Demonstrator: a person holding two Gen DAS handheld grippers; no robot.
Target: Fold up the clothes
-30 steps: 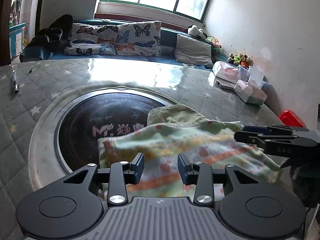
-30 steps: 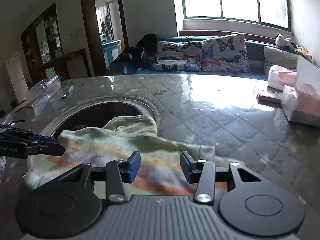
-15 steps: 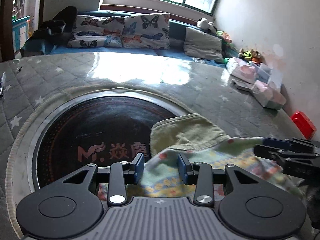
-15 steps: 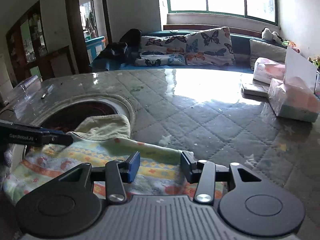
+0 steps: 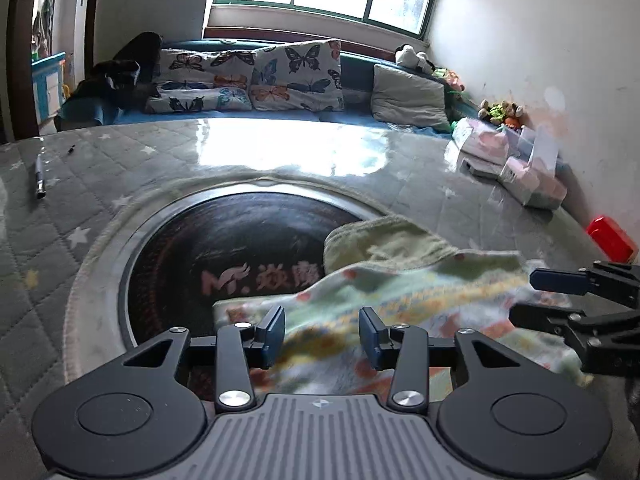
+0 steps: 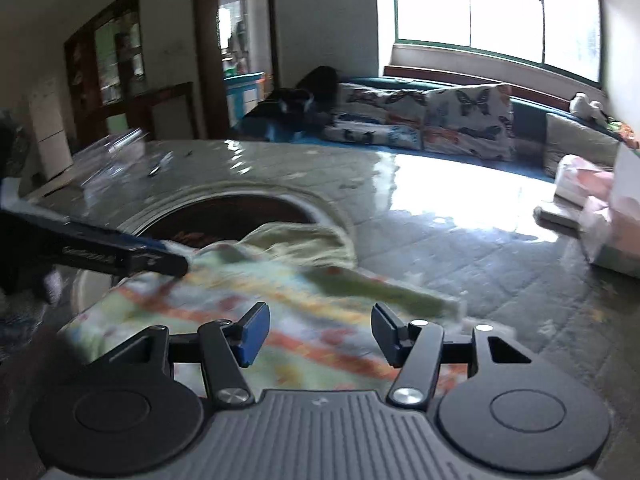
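On quilted table (image 5: 280, 168), patterned garment (image 5: 400, 304) lies half over dark round inset (image 5: 224, 248). Your left gripper (image 5: 322, 332) and right gripper (image 6: 320, 334): jaws opening, cloth between, unpinched, wider than a second ago. Fold looks released; regrip next edge.

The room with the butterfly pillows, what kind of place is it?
Probably a living room in someone's home. There are butterfly pillows on a window seat, stuffed toys in the corner, and a patterned garment on a padded table.
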